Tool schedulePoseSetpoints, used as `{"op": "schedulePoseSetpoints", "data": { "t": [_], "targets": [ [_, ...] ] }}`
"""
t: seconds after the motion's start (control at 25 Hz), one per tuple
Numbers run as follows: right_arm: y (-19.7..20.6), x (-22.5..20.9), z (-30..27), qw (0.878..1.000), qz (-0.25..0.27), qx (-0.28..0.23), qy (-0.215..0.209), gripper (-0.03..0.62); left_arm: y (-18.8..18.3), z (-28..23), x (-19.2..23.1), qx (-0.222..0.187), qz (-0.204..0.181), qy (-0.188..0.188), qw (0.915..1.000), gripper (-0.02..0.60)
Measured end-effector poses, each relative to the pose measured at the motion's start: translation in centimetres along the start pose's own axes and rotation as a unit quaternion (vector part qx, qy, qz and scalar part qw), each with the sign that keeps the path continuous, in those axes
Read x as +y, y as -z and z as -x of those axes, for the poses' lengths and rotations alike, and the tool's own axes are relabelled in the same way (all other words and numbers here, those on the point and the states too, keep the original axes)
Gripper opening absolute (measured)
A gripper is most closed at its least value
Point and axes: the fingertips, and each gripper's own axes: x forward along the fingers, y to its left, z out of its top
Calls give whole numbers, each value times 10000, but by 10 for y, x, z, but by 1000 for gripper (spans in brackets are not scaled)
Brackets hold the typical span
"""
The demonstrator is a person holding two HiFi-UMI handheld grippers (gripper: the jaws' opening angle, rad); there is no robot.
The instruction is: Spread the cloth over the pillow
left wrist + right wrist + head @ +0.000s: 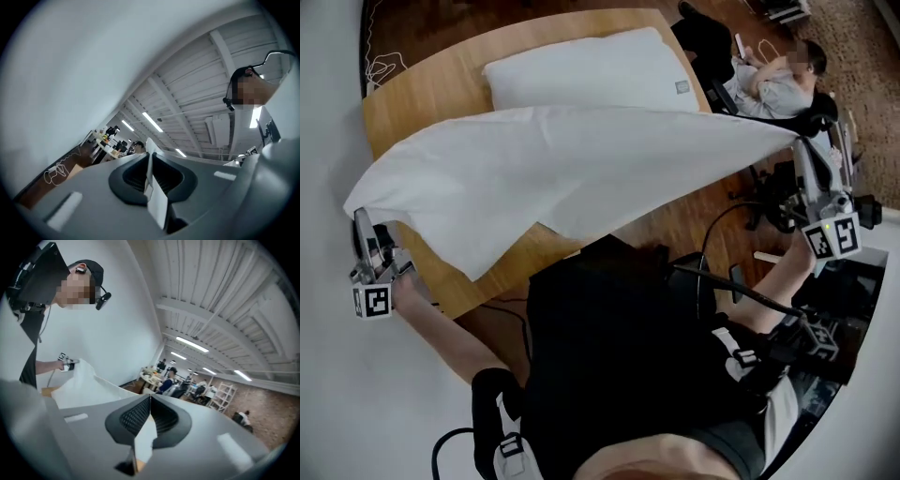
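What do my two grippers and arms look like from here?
The left gripper and right gripper are grey, each with a white cube bearing black square markers. Their pads are black and ribbed. The person wears a black top; a black cable runs beside the right arm.

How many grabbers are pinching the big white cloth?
2. The left gripper is shut on the cloth at its left corner, the right gripper on its right corner. No others show.
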Motion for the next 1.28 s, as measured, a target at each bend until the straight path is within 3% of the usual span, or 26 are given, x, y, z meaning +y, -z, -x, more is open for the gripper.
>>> {"op": "schedulePoseSetpoints", "data": {
  "t": [0.16, 0.32, 0.48, 0.6, 0.72, 0.8, 0.92, 1.04, 1.16, 1.28],
  "targets": [
    [14, -88, 40, 9909, -51, -62, 1347, 8, -29, -19, -70, -529, -157, 534, 9970, 20],
    [28, -158, 58, 9778, -45, -539, 2026, 8, -46, -37, -145, -1059, -531, 479, 9918, 20],
    [36, -234, 42, 9690, 99, -1153, 2185, 8, -52, -66, -216, -1457, -956, 107, 9846, 20],
    [47, -293, 9, 9619, 55, -1567, 2242, 8, -45, -117, -258, -1238, -1721, -83, 9772, 21],
    [66, -340, -38, 9597, -129, -1827, 2132, 8, -30, -168, -272, -1008, -1853, -59, 9775, 21],
    [81, -359, -82, 9626, -185, -1920, 1905, 8, -21, -198, -266, -786, -1971, -170, 9771, 21],
    [125, -378, -168, 9706, -281, -1800, 1574, 8, 6, -248, -229, -124, -2506, -639, 9659, 21],
    [189, -381, -281, 9835, -380, -1250, 1254, 8, 58, -291, -150, 531, -2334, -1054, 9652, 21],
    [251, -361, -394, 9957, -260, -510, 734, 9, 116, -325, -76, 1302, -2266, -1460, 9541, 23],
    [298, -341, -484, 9986, -256, 78, 457, 8, 160, -362, -20, 1857, -2280, -1651, 9414, 23]
  ]
}}
